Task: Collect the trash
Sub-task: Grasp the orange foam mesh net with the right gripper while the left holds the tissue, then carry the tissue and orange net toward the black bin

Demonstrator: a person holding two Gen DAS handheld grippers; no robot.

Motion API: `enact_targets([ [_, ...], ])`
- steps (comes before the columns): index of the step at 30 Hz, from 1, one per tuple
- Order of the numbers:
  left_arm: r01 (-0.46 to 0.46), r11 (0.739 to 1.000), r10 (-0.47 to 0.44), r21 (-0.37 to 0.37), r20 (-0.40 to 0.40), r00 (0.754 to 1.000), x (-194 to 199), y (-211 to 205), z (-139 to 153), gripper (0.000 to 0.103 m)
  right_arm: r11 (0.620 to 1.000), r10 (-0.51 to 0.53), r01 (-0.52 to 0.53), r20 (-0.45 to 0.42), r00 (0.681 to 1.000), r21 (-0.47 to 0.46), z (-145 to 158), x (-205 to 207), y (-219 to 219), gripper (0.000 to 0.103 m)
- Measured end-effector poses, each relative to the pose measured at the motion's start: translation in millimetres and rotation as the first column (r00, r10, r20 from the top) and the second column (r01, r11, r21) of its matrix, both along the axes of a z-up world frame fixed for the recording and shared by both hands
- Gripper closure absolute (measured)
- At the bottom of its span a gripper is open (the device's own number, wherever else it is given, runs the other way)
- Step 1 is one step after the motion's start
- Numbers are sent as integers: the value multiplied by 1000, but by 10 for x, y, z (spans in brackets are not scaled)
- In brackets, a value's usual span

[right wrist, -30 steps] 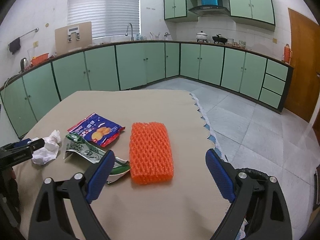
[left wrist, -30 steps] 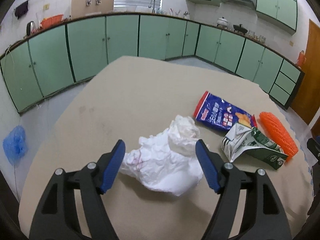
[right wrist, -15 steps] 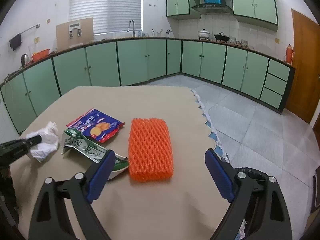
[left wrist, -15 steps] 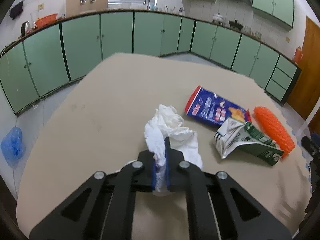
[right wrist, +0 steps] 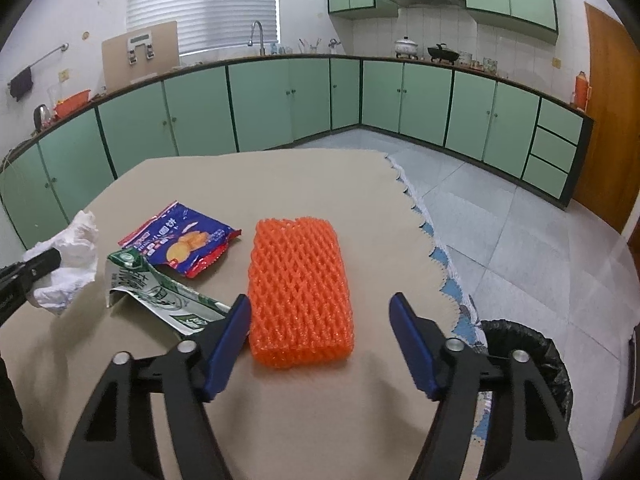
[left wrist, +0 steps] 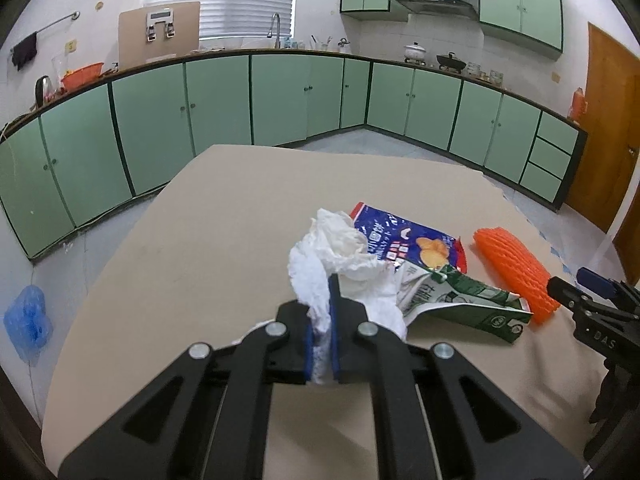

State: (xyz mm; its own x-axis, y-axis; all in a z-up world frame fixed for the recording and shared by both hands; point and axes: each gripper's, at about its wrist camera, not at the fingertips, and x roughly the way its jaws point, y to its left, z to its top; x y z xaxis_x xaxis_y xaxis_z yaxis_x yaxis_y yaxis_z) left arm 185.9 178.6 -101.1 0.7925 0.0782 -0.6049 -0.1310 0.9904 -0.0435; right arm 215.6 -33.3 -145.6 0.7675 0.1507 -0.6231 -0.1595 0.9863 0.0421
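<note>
Left gripper [left wrist: 322,312] has gone from wide around the crumpled tissue [left wrist: 340,264] to clamped on it, jaws nearly together with paper bunched between the pads; the wad looks lifted at the near left of the table [left wrist: 208,240]. First piece secured, I'd say.

Right gripper [right wrist: 320,320] is closing, narrower than a second ago, with the near end of the orange foam net [right wrist: 298,288] between its jaws, not yet pinched. Chip bag [right wrist: 184,240] and flattened carton [right wrist: 160,296] lie untouched between the two. Black-lined bin [right wrist: 528,356] sits just off the table's right edge.
</note>
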Motion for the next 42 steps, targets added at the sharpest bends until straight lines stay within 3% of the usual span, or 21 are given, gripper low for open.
enact_targets([
  [6, 11, 1000, -11, 5, -8, 1000, 21, -57, -36, 98, 1000, 19, -18, -51, 998, 25, -88, 56, -12, 56],
  [9, 12, 1000, -12, 6, -9, 1000, 25, -74, -42, 98, 998, 33, -29, -80, 996, 47, -130, 83, -30, 72],
  [11, 13, 1000, -13, 6, -8, 1000, 27, -80, -40, 98, 998, 47, -42, -90, 995, 56, -141, 86, -31, 95],
  [14, 15, 1000, -15, 11, -1, 1000, 10, -100, -25, 98, 997, 54, -49, -86, 995, 59, -124, 62, -30, 103],
  [24, 30, 999, -31, 14, 50, 998, -59, -198, 159, 98, 996, 47, -48, 14, 999, 77, 178, -177, -142, 103],
  [30, 57, 998, -58, 15, 69, 996, -74, -315, 216, 98, 996, 70, -68, -39, 997, 57, 140, -144, -133, 98],
  [34, 60, 998, -61, 18, 65, 996, -77, -325, 187, 98, 997, 65, -62, -48, 997, 49, 61, -95, -73, 57],
  [35, 59, 998, -60, 17, 61, 996, -67, -302, 176, 98, 997, 62, -60, -49, 997, 42, 41, -79, -64, 51],
  [38, 50, 999, -51, 21, 51, 997, -59, -273, 129, 98, 998, 46, -43, -85, 995, 36, -54, 14, -35, 37],
  [42, 43, 999, -43, 23, 40, 998, -43, -222, 89, 98, 998, 33, -27, -135, 990, 49, -177, 92, -38, 38],
])
